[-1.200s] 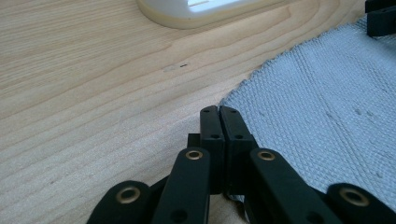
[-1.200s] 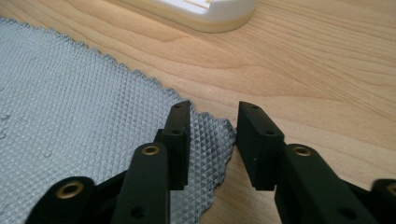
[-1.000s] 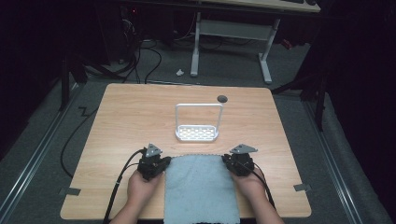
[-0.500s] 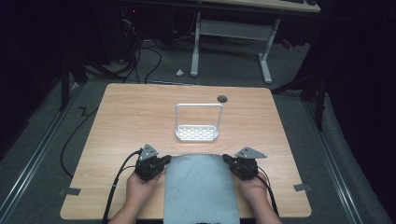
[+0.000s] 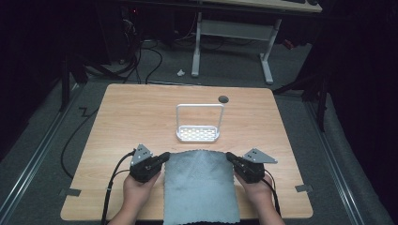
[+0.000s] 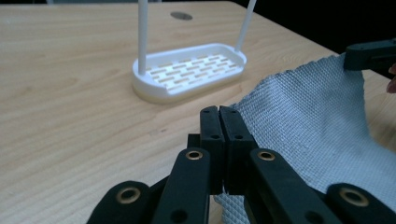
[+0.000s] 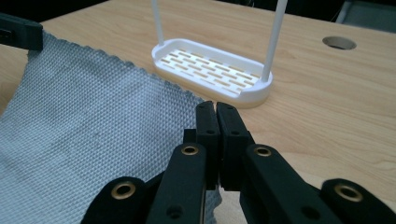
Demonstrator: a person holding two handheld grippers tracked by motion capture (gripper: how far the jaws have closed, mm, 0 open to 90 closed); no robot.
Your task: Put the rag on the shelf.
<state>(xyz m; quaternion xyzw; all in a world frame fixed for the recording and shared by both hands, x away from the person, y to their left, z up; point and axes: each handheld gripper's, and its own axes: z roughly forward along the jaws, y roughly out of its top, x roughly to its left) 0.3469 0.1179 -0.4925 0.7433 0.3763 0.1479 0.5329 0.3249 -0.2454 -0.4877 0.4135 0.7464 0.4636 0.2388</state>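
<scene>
Grey cloth (image 5: 199,185) at near edge of tabletop (image 5: 131,112), hanging over it. Left gripper (image 5: 162,159) jaws closed on far-left cloth corner; right gripper (image 5: 231,158) jaws closed on far-right corner. White rack (image 5: 198,133) just beyond cloth, mid-tabletop. Round hole (image 5: 223,99) near far edge.

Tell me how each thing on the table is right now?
Grey cloth: spread out, far corners pinched and lifted, near edge over the table's edge.
White rack: upright, empty, beyond the cloth.
Left tool: shut on the cloth's corner.
Right tool: shut on the other corner.
</scene>
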